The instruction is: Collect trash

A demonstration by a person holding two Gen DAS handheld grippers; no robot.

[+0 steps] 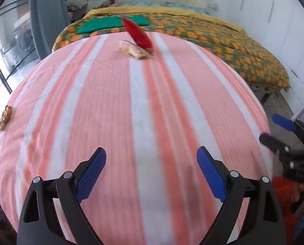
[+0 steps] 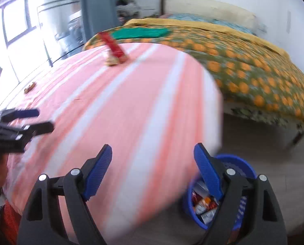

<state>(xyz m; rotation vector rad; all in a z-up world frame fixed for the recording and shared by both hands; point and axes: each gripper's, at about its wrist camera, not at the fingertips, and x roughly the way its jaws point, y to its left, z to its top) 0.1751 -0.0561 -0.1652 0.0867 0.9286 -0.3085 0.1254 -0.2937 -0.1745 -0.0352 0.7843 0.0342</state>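
Note:
On the far end of a table under a pink-and-white striped cloth [image 1: 131, 112] a red wrapper [image 1: 136, 33] stands tilted over a crumpled tan wrapper [image 1: 134, 50]. A small brown item [image 1: 4, 117] lies at the cloth's left edge. My left gripper [image 1: 151, 150] hangs open over the near part of the cloth, nothing between its blue pads. My right gripper [image 2: 153, 147] is open and empty too, above the table's near right corner. Below it on the floor stands a blue basket [image 2: 241, 161] with several wrappers inside. Each gripper shows in the other's view: right gripper [image 1: 271, 127], left gripper [image 2: 43, 119].
Behind the table is a bed with a green, orange-flowered cover [image 1: 233, 47] and a folded green cloth [image 1: 111, 23] on it. A grey curtain [image 1: 48, 16] and a window are at the far left. White cupboard doors [image 1: 284, 30] line the right side.

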